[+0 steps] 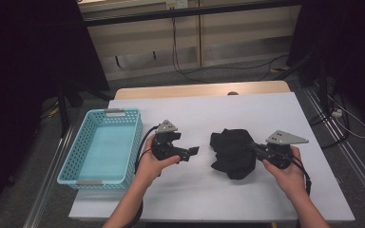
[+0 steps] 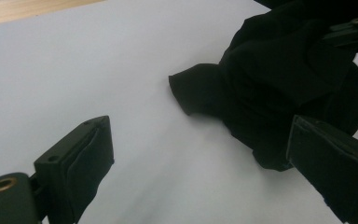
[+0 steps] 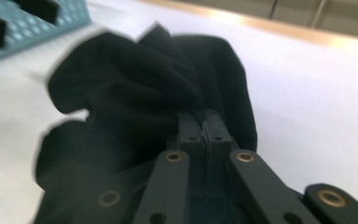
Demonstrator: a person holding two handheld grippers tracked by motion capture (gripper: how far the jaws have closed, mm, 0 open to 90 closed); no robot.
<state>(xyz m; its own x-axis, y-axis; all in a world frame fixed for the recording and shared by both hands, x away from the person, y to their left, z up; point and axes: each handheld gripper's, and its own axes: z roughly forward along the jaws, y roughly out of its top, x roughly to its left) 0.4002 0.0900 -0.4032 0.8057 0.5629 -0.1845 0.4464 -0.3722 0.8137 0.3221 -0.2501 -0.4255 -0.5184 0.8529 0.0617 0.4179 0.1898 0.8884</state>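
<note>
The right gripper (image 1: pixel 253 145), jaws clamped on a fold of the crumpled black cloth garment (image 1: pixel 233 153), holds it at mid-table. The left gripper (image 1: pixel 193 151) waits spread beside it, and the perforated turquoise plastic basket (image 1: pixel 71 164) at far left stands unfilled, so the main work probably remains.

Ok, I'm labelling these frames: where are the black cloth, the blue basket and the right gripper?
black cloth (image 1: pixel 233 151): high view, middle of the bundle.
blue basket (image 1: pixel 108 113): high view, far rim.
right gripper (image 3: pixel 205 122): right gripper view, between fingertips.
</note>
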